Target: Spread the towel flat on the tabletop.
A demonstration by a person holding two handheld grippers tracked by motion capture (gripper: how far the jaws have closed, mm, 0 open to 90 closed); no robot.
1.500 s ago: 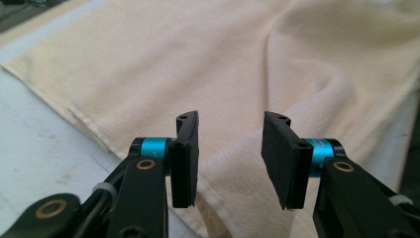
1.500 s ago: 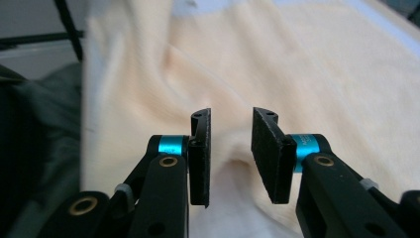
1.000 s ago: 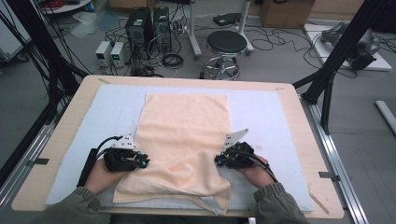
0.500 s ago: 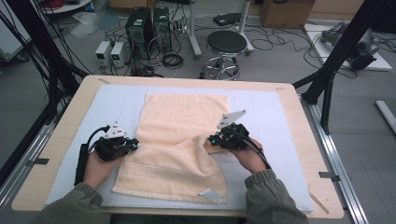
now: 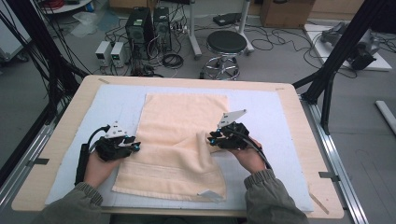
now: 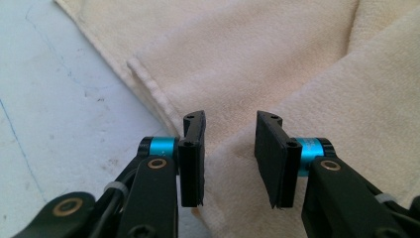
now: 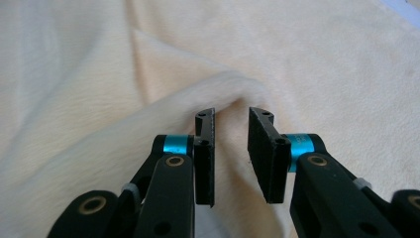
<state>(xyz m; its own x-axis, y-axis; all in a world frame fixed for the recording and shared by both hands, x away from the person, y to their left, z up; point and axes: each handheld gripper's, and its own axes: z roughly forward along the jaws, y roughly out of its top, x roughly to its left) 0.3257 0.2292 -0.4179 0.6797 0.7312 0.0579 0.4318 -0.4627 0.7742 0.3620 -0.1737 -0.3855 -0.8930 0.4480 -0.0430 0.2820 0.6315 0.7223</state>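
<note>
Work in hand: folding a pale peach terry-cloth towel that lay lengthwise down the middle of the light blue mat covering the wooden table.
Towel: its far part lay flat; its near part was doubled over the middle, with a raised ridge of cloth on the right side where the layer had not settled.
Left gripper: rested at the towel's left edge, over the spot where the folded hem met the lower layer. Its jaws had just been opening and stood apart, cloth beneath the gap but not pinched, so the grip looked released.
Right gripper: hung just above the puffed ridge at the towel's right edge. Its jaws had likewise just been opening; the pads pressed nothing, though the fold rose close in front of them.
Reason for placement: both grippers sat at opposite side edges, probably because they had carried the near end up evenly.
Judgement: the fold seemed laid down; smoothing the right-hand ridge likely came next.
</note>
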